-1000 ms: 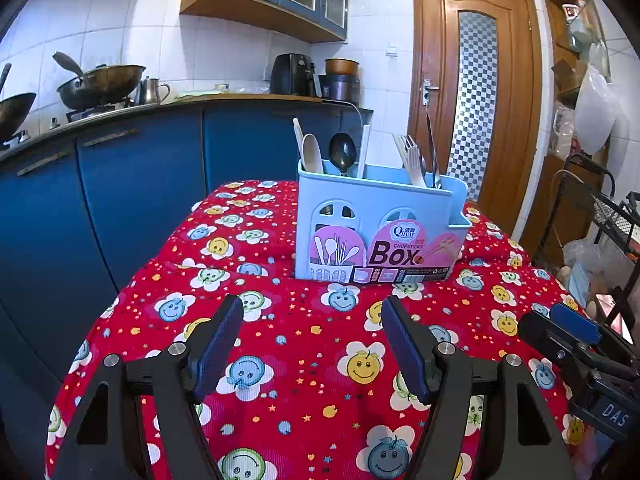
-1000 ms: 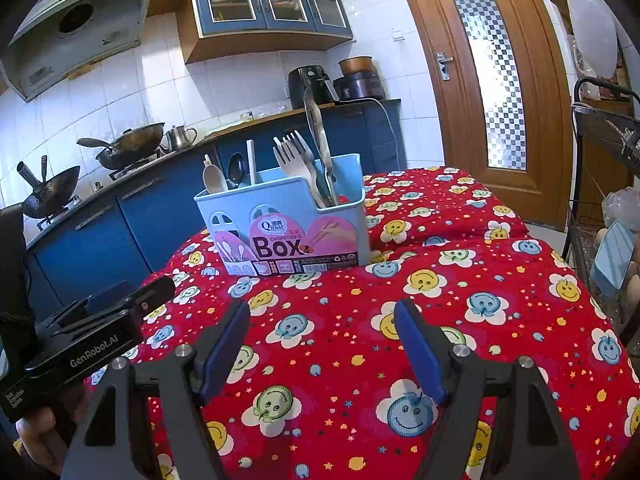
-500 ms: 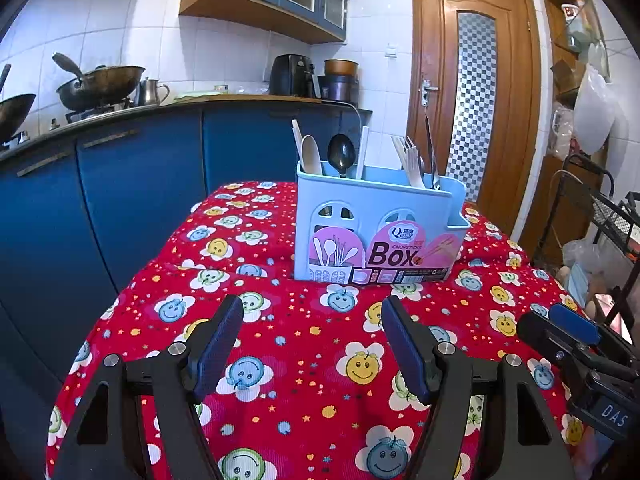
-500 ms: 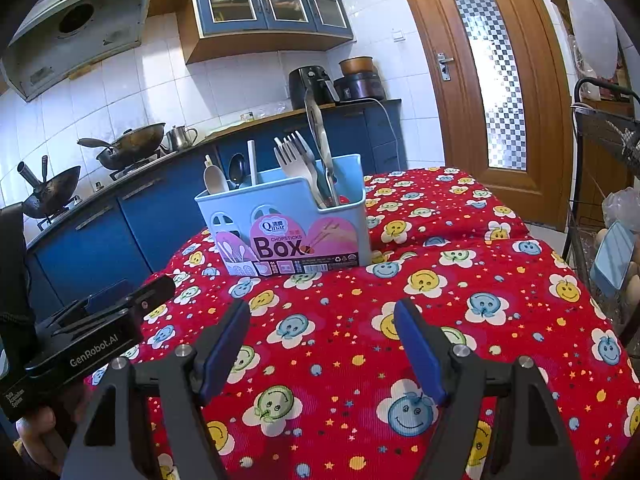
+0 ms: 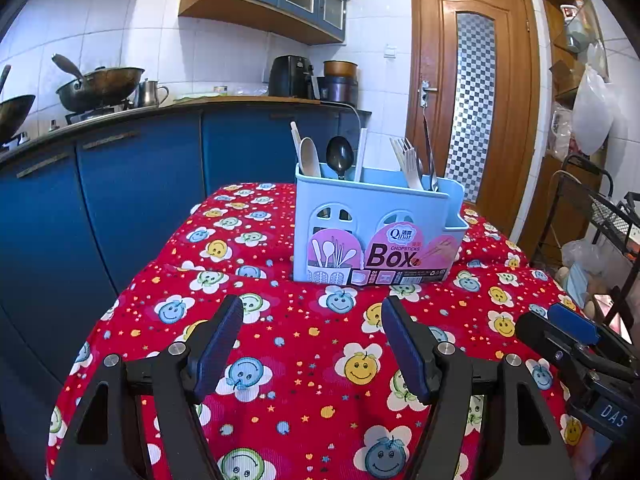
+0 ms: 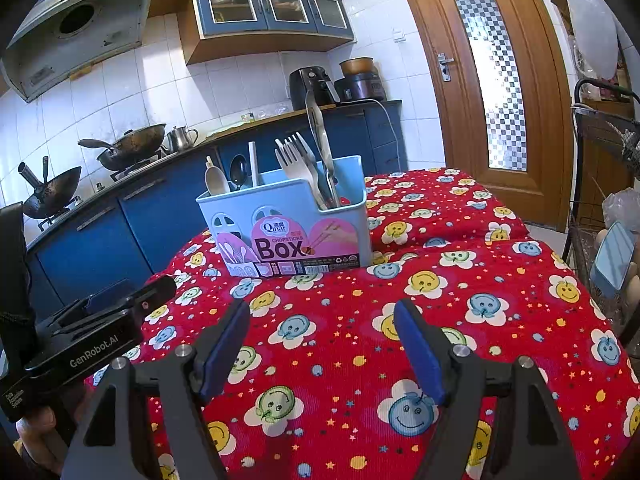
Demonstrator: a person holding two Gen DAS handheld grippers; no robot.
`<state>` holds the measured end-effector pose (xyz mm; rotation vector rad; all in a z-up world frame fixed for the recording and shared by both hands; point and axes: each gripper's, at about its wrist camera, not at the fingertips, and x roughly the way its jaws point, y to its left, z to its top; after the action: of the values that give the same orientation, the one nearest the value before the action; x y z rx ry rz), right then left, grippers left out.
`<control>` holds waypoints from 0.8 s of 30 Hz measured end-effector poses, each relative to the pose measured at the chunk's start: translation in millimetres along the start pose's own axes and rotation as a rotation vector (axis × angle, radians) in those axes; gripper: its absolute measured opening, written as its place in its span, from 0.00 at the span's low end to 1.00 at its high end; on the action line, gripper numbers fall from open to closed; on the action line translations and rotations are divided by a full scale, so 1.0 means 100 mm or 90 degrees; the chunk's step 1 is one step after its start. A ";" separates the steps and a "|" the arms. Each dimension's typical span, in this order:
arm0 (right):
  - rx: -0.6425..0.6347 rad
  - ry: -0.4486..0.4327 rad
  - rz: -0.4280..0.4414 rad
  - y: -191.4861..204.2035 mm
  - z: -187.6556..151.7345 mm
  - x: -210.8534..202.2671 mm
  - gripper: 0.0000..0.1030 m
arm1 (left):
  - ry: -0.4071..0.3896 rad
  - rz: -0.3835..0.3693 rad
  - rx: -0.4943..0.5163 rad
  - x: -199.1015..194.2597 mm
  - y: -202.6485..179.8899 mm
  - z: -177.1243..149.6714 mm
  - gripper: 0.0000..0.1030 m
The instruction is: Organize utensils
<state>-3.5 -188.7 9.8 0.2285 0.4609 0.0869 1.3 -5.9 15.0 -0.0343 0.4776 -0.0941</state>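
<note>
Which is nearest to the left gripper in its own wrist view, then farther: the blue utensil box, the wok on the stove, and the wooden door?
From the left gripper:
1. Blue utensil box, straight ahead on the tablecloth.
2. Wok, back left on the counter.
3. Wooden door, back right.
The last two are hard to separate.

Bright, even daylight; sharp focus; strong fisheye bending, dark corners

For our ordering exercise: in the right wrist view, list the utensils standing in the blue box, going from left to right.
Pale spoon → dark spoon → white stick → pale forks → metal tongs, all standing in the blue box.
</note>
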 end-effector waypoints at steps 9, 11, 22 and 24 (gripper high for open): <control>-0.001 -0.002 0.000 0.01 0.01 -0.01 0.74 | -0.001 -0.002 -0.002 -0.01 0.00 0.00 0.71; 0.000 -0.001 0.000 0.01 0.01 -0.01 0.74 | -0.002 -0.002 -0.001 -0.02 0.00 0.01 0.71; -0.004 -0.009 0.001 0.09 0.09 -0.05 0.74 | -0.012 -0.003 -0.004 -0.09 0.02 0.03 0.71; -0.005 -0.012 0.002 0.08 0.09 -0.09 0.74 | -0.014 -0.002 -0.004 -0.10 0.03 0.03 0.71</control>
<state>-7.9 -183.5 23.3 0.2221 0.4413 0.0890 -5.8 -1.8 21.8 -0.0429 0.4563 -0.0954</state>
